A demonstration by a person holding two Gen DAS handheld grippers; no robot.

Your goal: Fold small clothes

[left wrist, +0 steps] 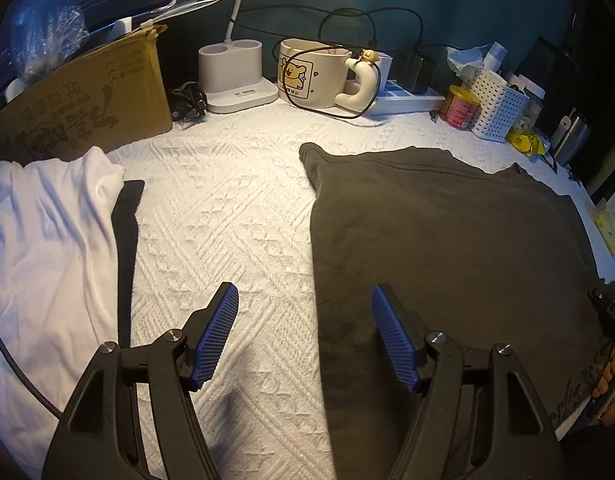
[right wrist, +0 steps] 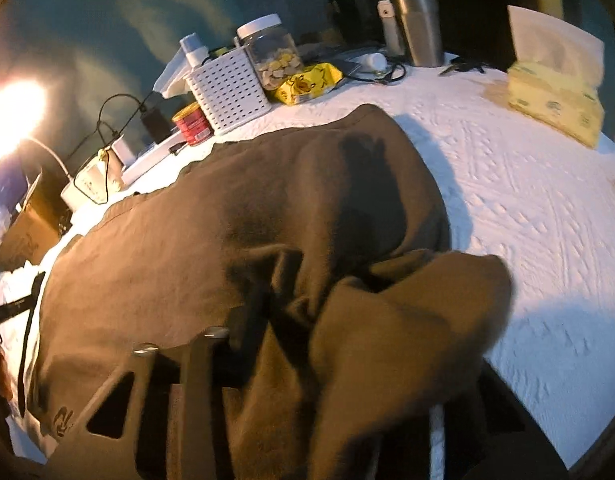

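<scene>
A dark brown garment (left wrist: 439, 240) lies spread on the white textured cloth (left wrist: 227, 216). My left gripper (left wrist: 305, 336) is open and empty, low over the garment's left edge; its blue pads (left wrist: 217, 336) straddle that edge. In the right wrist view the same garment (right wrist: 195, 232) fills the middle. My right gripper (right wrist: 307, 344) is shut on a lifted fold of the brown garment, which drapes over the fingers and hides them. A white garment (left wrist: 43, 236) lies at the left with a black strap (left wrist: 125, 240) beside it.
Along the back stand a cardboard box (left wrist: 83, 100), a white lamp base (left wrist: 239, 76), a cream mug (left wrist: 319, 76), cables, a red can (left wrist: 459, 108) and a white perforated basket (left wrist: 497, 106). A steel tumbler (right wrist: 417, 20), a jar (right wrist: 271, 54) and a yellow tissue pack (right wrist: 555, 92) stand at the right.
</scene>
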